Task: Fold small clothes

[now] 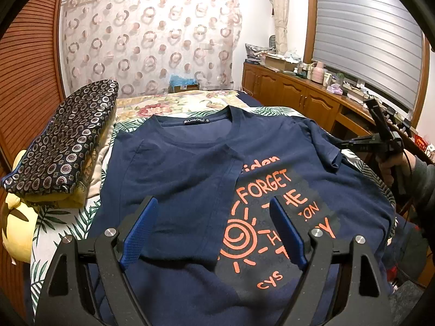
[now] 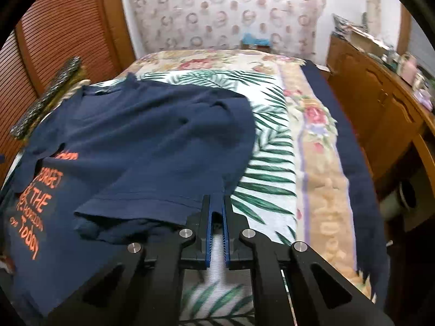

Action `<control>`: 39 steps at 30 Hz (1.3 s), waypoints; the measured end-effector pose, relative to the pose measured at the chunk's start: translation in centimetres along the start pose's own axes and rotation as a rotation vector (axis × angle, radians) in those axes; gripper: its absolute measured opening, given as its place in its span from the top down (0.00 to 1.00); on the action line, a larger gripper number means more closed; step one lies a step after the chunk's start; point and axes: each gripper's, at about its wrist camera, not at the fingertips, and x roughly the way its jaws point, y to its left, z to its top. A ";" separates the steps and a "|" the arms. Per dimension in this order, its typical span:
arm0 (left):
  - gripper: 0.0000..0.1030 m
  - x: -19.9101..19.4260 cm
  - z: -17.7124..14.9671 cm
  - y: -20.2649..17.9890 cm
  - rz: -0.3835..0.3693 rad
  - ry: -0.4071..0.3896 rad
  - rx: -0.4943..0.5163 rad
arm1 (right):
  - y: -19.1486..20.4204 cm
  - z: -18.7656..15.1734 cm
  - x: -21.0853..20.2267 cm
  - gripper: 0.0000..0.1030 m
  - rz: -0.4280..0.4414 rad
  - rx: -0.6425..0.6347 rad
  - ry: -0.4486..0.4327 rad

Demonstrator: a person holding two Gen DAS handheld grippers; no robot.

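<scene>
A navy T-shirt [image 1: 190, 168] with orange print lies face up on the bed, its left side and sleeve folded in over the chest. My left gripper [image 1: 214, 203] is open and empty, hovering above the shirt's middle. In the right wrist view my right gripper [image 2: 216, 199] is shut on the hem of the shirt's right sleeve [image 2: 152, 203], holding that side of the T-shirt [image 2: 141, 135] lifted and drawn over the body. The right gripper also shows at the right edge of the left wrist view [image 1: 342, 144].
The bed [image 2: 272, 141] has a palm-leaf sheet and a floral blanket. A folded patterned quilt [image 1: 62, 141] and a yellow plush [image 1: 16, 217] lie at the left. A wooden cabinet [image 1: 299, 95] with clutter runs along the right. Louvred wooden doors [image 1: 30, 68] stand on the left.
</scene>
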 end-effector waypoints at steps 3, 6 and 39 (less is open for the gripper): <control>0.18 -0.1 -0.1 0.2 0.001 -0.004 -0.006 | 1.3 1.3 -1.1 0.94 0.038 -0.031 -0.050; 0.18 -0.3 -0.2 0.3 0.001 -0.007 -0.012 | 3.7 3.0 -2.0 0.94 0.074 -0.075 -0.099; 0.18 -0.2 -0.5 1.6 -0.003 -0.001 -0.043 | 9.2 0.2 1.1 0.61 0.117 -0.242 0.028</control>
